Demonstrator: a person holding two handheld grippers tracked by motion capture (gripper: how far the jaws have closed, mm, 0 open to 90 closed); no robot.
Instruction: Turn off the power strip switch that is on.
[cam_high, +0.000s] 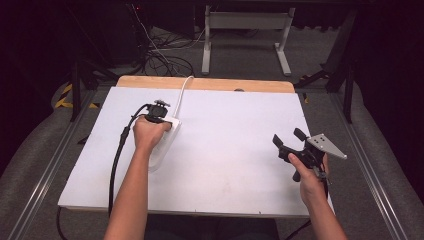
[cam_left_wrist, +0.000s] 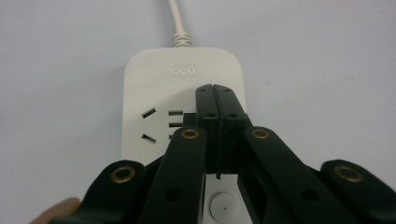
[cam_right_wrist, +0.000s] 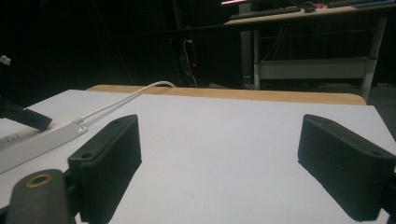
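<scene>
A white power strip (cam_left_wrist: 154, 79) lies on the white board (cam_high: 225, 165), and its pale cable (cam_left_wrist: 176, 18) runs off toward the far edge. My left gripper (cam_left_wrist: 215, 89) is shut, jaws pressed together with nothing between them, tips just above the strip's top beside a socket. From the high view, the left gripper (cam_high: 160, 107) sits over the far end of the strip (cam_high: 162, 150). My right gripper (cam_high: 289, 137) is held at the right of the board, open and empty. Its jaws stand wide apart in the right gripper view (cam_right_wrist: 222, 129), with the strip (cam_right_wrist: 37, 137) far off at left.
A wooden table edge (cam_high: 210, 83) shows behind the board. Beyond it are a white desk frame (cam_high: 245, 30) and loose black cables (cam_high: 160, 55) on the floor. Metal rails (cam_high: 55, 150) run along both sides of the board.
</scene>
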